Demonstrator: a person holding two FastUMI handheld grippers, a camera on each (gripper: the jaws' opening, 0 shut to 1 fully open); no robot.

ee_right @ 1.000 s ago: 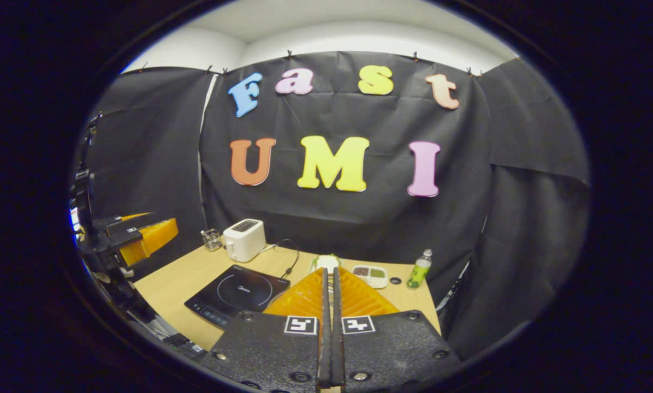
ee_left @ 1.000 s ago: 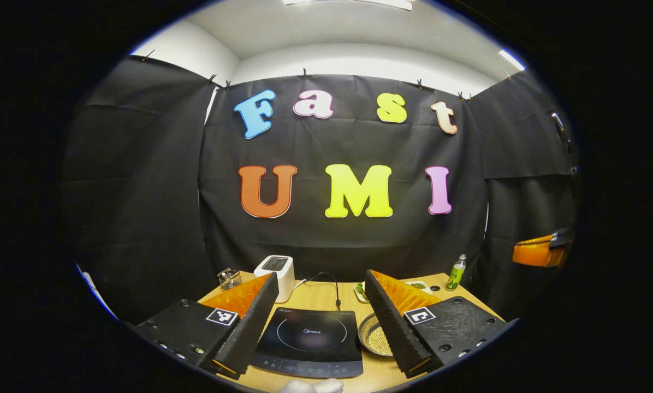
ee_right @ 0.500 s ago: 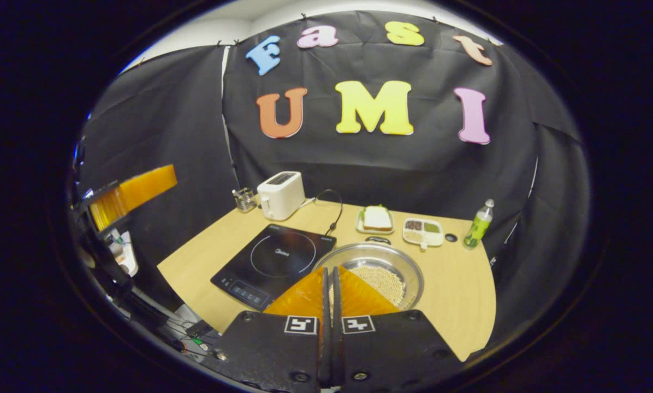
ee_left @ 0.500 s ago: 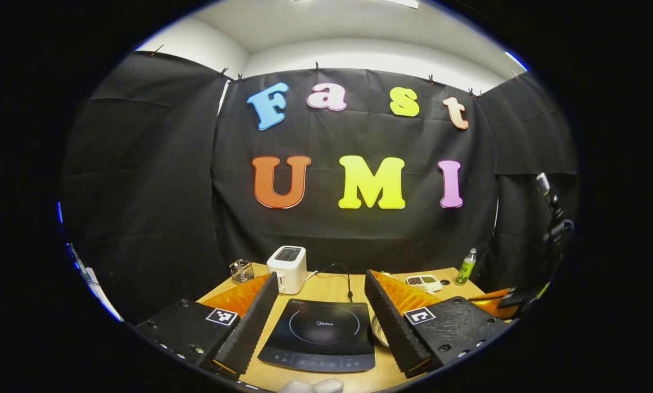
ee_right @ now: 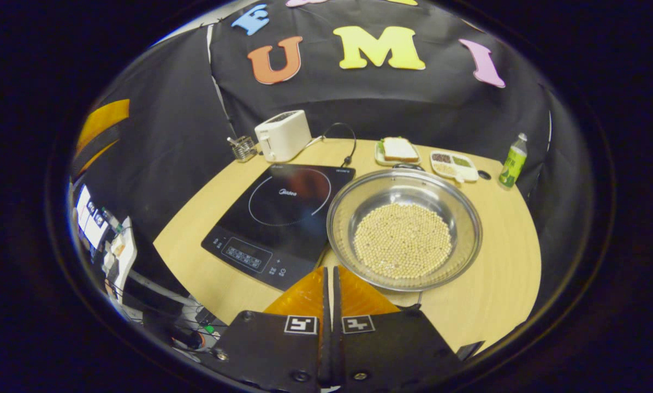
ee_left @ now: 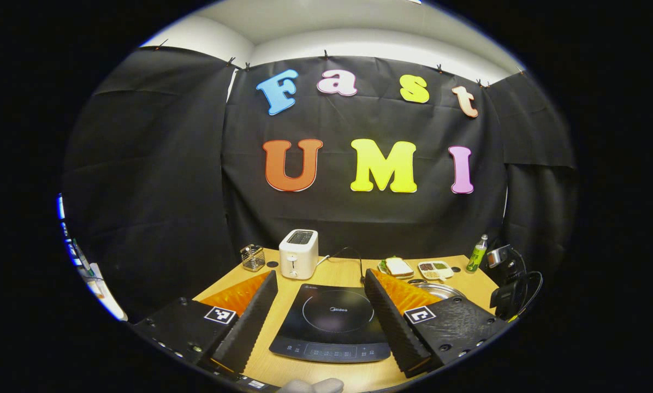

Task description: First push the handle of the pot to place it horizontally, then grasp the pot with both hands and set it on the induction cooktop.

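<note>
A shallow steel pot [ee_right: 359, 203] holding pale round beans sits on the wooden table, just right of the black induction cooktop [ee_right: 283, 210]. A small dark handle [ee_right: 408, 166] shows at the pot's far rim. My right gripper [ee_right: 329, 269] is shut with nothing in it and hovers above the pot's near rim, looking down on it. My left gripper [ee_left: 321, 275] is open, and the cooktop [ee_left: 334, 322] lies between its fingers. The pot's rim [ee_left: 438, 288] peeks out behind the right-hand finger. At the left edge of the right gripper view, the left gripper [ee_right: 100, 123] is raised above the table.
A white toaster [ee_right: 283, 135] with its cord and a wire holder [ee_right: 243, 147] stand at the back left. A sandwich plate [ee_right: 398, 149], a divided dish [ee_right: 453, 164] and a green bottle [ee_right: 513, 160] line the back right. The table's front edge [ee_right: 195, 273] curves near.
My right gripper has tipped downward and moved in over the pot, staying shut. The left gripper has shifted so the cooktop lies centred between its open fingers.
</note>
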